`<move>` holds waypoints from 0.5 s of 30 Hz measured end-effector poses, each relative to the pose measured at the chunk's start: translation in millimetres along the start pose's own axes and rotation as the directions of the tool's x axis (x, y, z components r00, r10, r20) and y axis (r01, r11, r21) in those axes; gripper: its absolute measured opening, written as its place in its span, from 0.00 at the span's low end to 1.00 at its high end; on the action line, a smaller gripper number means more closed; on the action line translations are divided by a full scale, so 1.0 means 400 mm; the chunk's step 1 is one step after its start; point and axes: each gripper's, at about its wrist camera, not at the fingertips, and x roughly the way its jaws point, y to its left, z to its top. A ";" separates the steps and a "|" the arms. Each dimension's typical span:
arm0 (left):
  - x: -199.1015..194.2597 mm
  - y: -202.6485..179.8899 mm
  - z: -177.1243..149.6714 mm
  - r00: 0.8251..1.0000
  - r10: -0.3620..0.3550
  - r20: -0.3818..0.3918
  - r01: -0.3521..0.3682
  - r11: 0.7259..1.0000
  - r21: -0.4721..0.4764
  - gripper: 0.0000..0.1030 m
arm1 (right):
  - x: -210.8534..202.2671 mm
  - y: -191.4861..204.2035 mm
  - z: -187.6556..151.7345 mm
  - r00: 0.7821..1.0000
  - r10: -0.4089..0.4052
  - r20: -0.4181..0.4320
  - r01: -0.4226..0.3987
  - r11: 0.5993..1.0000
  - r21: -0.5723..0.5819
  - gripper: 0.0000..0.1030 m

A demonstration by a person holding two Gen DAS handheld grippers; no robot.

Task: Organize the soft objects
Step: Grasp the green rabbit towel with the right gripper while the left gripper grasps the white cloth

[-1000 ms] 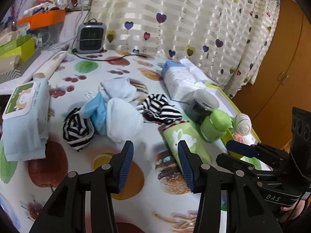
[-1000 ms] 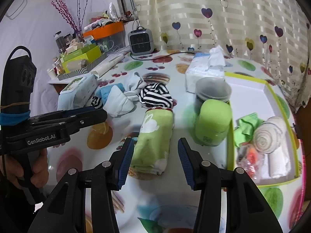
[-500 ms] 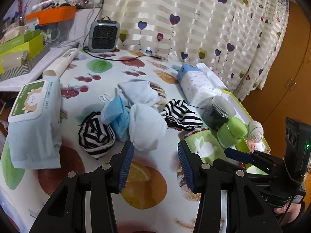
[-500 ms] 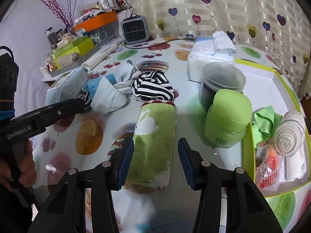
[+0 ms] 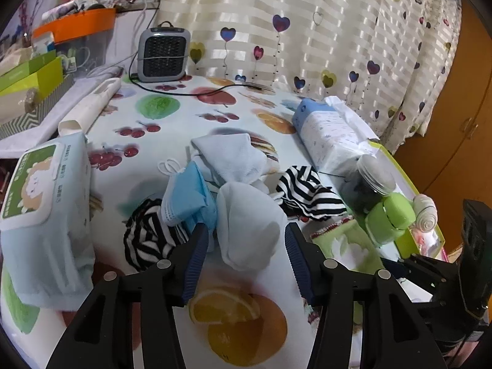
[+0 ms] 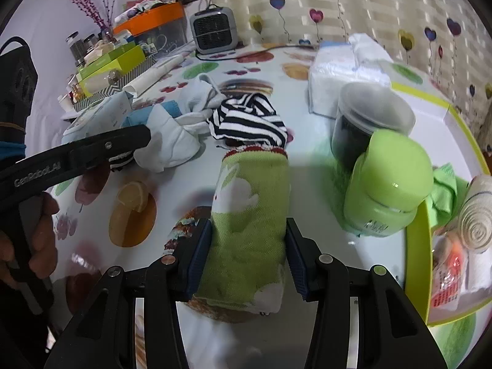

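Only your right camera shows the green towel [image 6: 250, 215] full length on the table [image 6: 310, 166]: rolled, long axis running away from you toward the striped cloth [image 6: 249, 120]. Your right gripper [image 6: 249, 253] straddles its near end; grip uncertain. Your left gripper [image 5: 246, 258], jaws wide and just widened, frames the white sock [image 5: 249, 227].

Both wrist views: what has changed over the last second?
The left tongs closed in on the white sock, opening wider; it sits between the jaws, ungripped. The right tongs came down around the rolled green towel, which now fills the gap. The pile, jars and tray have not moved.
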 end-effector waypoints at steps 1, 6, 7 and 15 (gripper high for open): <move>0.005 -0.001 0.003 1.000 -0.003 -0.002 0.003 1.000 0.004 0.50 | -0.001 0.000 0.000 1.000 0.001 0.000 -0.001 1.000 0.002 0.47; 0.031 -0.020 0.016 1.000 0.002 -0.017 -0.001 0.999 0.046 0.51 | -0.005 0.001 -0.003 1.000 0.002 0.011 -0.002 1.000 -0.004 0.41; 0.032 -0.023 0.016 1.000 0.007 -0.017 -0.006 0.999 0.052 0.51 | -0.005 0.002 -0.003 1.000 0.002 0.012 -0.002 1.000 -0.007 0.39; 0.034 -0.036 0.030 1.000 -0.002 0.009 0.002 0.996 0.086 0.51 | -0.016 -0.001 -0.009 1.000 0.002 0.017 -0.001 1.000 -0.014 0.37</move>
